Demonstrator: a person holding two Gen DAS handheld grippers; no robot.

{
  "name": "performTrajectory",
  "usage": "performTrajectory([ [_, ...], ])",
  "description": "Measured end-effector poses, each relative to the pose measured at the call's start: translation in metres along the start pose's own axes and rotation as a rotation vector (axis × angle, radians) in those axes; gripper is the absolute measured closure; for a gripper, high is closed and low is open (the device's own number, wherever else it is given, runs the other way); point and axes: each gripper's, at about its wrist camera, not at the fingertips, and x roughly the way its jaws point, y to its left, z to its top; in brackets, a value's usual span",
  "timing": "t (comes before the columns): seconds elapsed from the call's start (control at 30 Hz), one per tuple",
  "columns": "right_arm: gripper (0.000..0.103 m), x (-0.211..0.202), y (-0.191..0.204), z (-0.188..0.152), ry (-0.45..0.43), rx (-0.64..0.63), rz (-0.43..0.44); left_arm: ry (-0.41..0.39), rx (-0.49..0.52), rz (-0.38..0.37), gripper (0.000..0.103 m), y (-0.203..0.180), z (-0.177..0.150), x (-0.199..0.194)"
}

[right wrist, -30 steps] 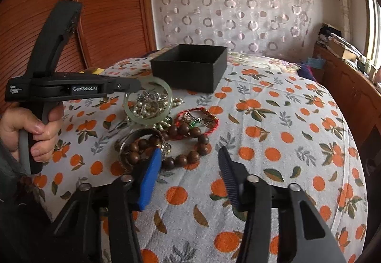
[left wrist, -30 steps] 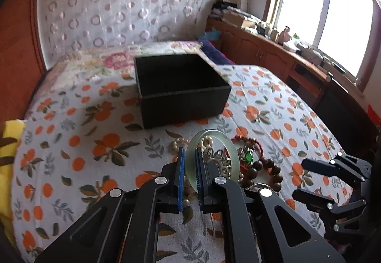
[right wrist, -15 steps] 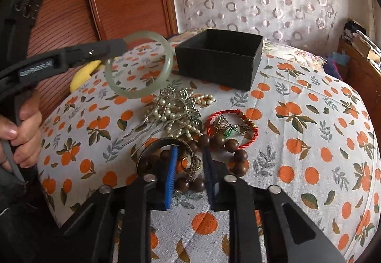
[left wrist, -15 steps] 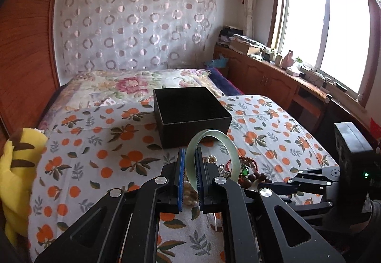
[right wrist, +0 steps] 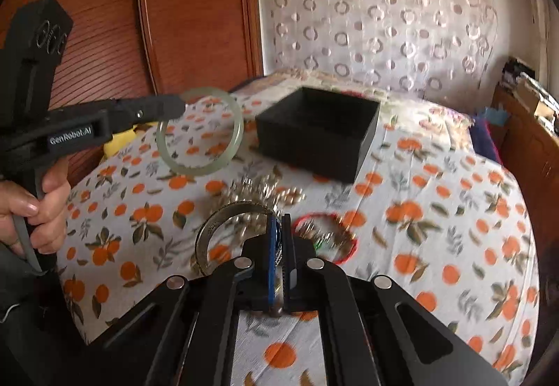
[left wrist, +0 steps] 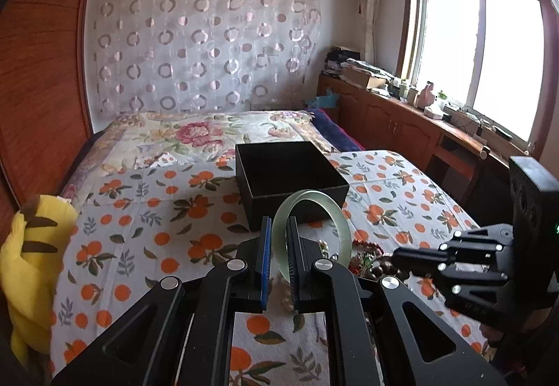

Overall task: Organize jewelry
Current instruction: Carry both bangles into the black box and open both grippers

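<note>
Left gripper: clamped on the green bangle, now lifted clear of the bedspread and nearer the black box.

Right gripper: a second ago wide apart, now pinched on the silver bangle in the jewelry heap; both pieces seem box-bound.

Room: bed, curtain, window far right.

A box is set on the bedspread at twelve o'clock of the jewelry pile, with a bangle held at ten o'clock.
</note>
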Motion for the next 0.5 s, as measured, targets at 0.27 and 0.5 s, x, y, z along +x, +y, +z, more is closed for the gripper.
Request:
performTrajectory([
  [0.27, 0.100, 0.005, -0.028, 0.035, -0.056, -0.015, -0.034, -0.014, 0.014, 0.019, 0.095, 0.008, 0.020, 0.012],
  [0.5, 0.100, 0.034, -0.055, 0.076, -0.102, -0.031, -0.062, -0.024, 0.012, 0.040, 0.095, 0.018, 0.042, 0.024],
])
